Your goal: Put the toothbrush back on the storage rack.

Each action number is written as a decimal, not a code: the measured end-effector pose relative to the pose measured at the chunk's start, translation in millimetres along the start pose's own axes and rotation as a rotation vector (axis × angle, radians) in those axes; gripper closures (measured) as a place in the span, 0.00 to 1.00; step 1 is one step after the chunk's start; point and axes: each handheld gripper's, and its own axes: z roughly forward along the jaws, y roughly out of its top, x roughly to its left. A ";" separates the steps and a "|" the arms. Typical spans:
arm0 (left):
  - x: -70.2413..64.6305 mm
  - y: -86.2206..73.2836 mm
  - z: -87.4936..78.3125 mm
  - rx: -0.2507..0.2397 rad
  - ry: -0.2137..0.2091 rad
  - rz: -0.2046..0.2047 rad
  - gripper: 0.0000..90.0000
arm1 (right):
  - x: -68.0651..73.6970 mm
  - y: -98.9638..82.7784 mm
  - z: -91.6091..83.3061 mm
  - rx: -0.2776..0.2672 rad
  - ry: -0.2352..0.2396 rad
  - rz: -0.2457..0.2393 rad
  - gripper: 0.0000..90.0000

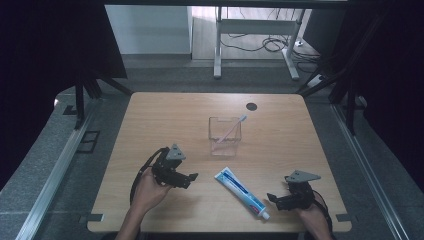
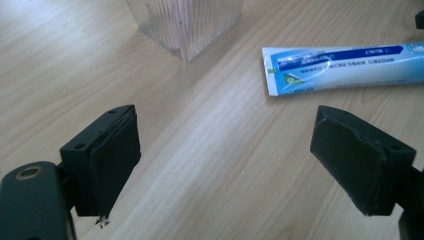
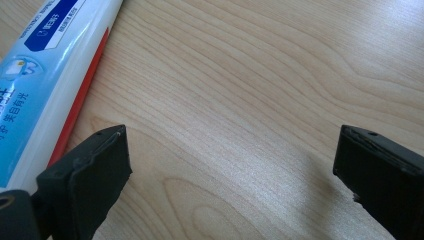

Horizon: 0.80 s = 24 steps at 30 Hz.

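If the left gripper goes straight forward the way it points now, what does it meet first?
Probably the flat end of the toothpaste tube: the left gripper is open over bare table, the tube slightly right of its line. The clear cup stands farther left.

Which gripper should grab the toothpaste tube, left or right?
Right, probably. The right gripper sits open right beside the toothpaste tube at its cap end. The left gripper is also open but stands farther off, facing the flat end.
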 end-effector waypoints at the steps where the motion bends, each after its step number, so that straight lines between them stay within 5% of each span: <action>1: -0.5 -3.6 0.1 -0.008 -0.002 -0.010 0.14 | 0.1 0.0 0.0 0.000 0.000 0.000 0.02; 8: -2.2 -21.1 1.7 -0.018 0.000 -0.040 0.14 | 1.0 0.1 0.3 0.001 0.002 -0.002 0.02; 13: -4.7 -33.8 3.4 -0.040 0.003 -0.024 0.14 | 1.3 0.1 0.7 0.001 0.003 -0.004 0.02; 24: -9.9 -55.5 11.4 0.016 0.059 0.018 0.14 | 3.5 0.8 0.4 -0.003 0.005 -0.010 0.02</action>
